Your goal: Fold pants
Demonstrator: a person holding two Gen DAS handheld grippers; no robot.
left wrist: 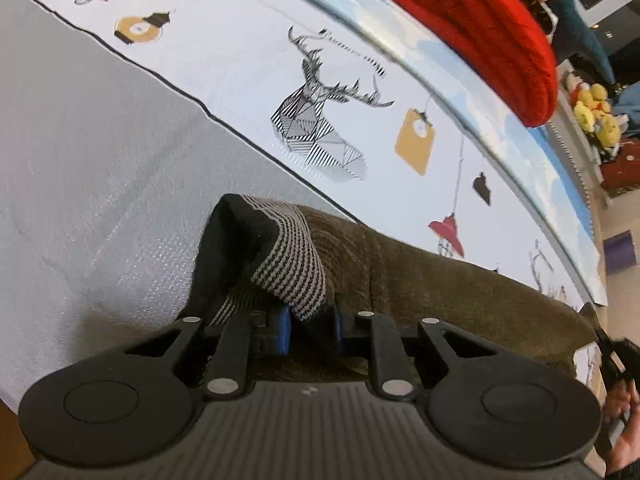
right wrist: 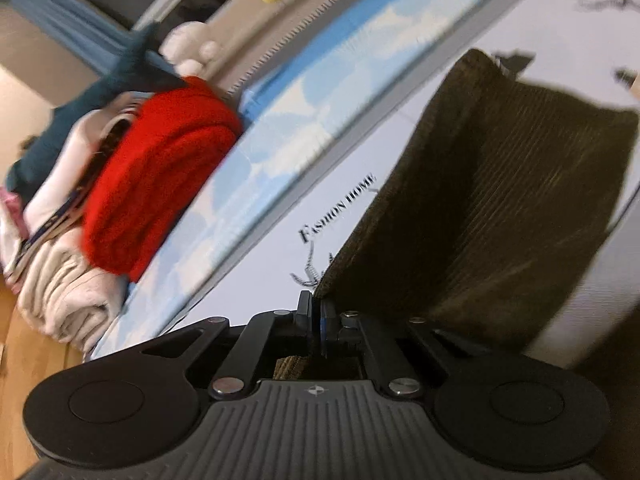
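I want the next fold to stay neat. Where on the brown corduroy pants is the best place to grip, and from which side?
Probably the striped waistband, where the fabric is thick and doubled, approached from the near edge. The left tongs already pinch it there. The right tongs are shut on the edge of the corduroy pants, so the cloth hangs between two held points.

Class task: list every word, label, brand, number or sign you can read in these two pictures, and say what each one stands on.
"FASHION HOME": printed in black on the white sheet, beside the brown pants, right wrist view.
Small emblem on the right gripper body: a symbol only, no letters readable.
Left wrist view: the sheet shows only pictures, a deer and lamps; a line of marks above the antlers is too blurred to read.
No numbers anywhere.
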